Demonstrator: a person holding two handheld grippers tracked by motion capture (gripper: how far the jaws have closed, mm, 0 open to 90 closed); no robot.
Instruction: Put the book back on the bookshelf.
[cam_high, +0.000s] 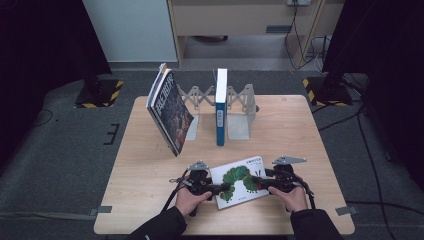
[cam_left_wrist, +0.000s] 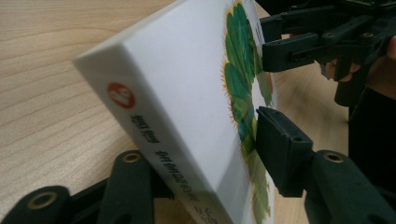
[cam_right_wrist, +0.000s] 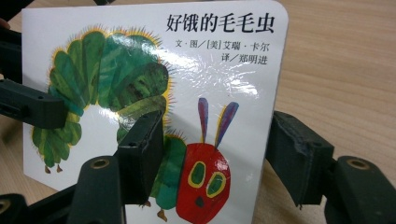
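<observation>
A white caterpillar board book is held at the near edge of the wooden table, tilted off its surface, by 2 grippers. The left gripper is clamped across its left edge, the right gripper across its right edge. Behind, 2 books stand at a metal rack.

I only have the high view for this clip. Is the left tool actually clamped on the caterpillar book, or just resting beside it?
Observer: Clamped. In the left gripper view, the left tool has one jaw pressed on the cover of the caterpillar book and the other under its back.
Operator: And the right tool?
Observer: The right tool has one jaw over the cover beside the red head. I can't tell if the other jaw touches.
Operator: Anything on the spine?
Observer: A red round mark above dark lettering.
</observation>
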